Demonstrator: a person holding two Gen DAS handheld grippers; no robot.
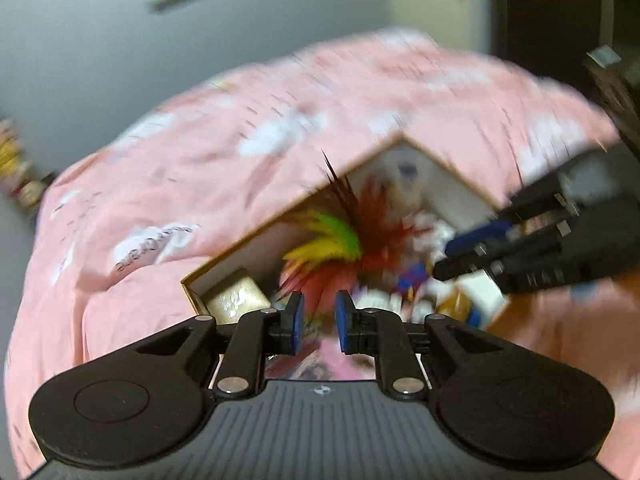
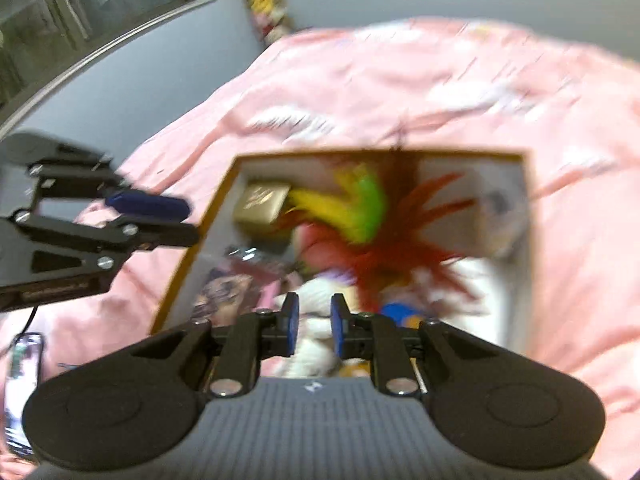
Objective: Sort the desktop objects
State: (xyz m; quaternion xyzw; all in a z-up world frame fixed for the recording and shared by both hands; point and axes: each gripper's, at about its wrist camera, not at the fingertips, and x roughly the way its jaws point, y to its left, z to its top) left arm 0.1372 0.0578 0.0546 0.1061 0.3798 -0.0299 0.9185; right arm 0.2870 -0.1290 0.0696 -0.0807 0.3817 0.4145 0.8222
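An open cardboard box (image 1: pixel 256 235) with a white inside lies on a pink bedspread (image 1: pixel 200 168). It holds a feather toy (image 1: pixel 360 224) in red, yellow and green, a small gold box (image 1: pixel 236 300) and several blurred toys. My left gripper (image 1: pixel 318 309) hovers above the box's near edge, open, with nothing between its blue pads. My right gripper (image 1: pixel 448 258) reaches in from the right over the box. In the right wrist view the right gripper (image 2: pixel 315 313) is open and empty above the box (image 2: pixel 529 240), feather toy (image 2: pixel 400 248) and gold box (image 2: pixel 262 202); the left gripper (image 2: pixel 191 221) is at the box's left rim.
The bedspread (image 2: pixel 440 80) surrounds the box on all sides. A phone (image 2: pixel 22 380) lies at the lower left of the right wrist view. A grey wall (image 1: pixel 100 40) stands behind, with a row of small plush toys (image 2: pixel 266 0) along it. Both views are motion-blurred.
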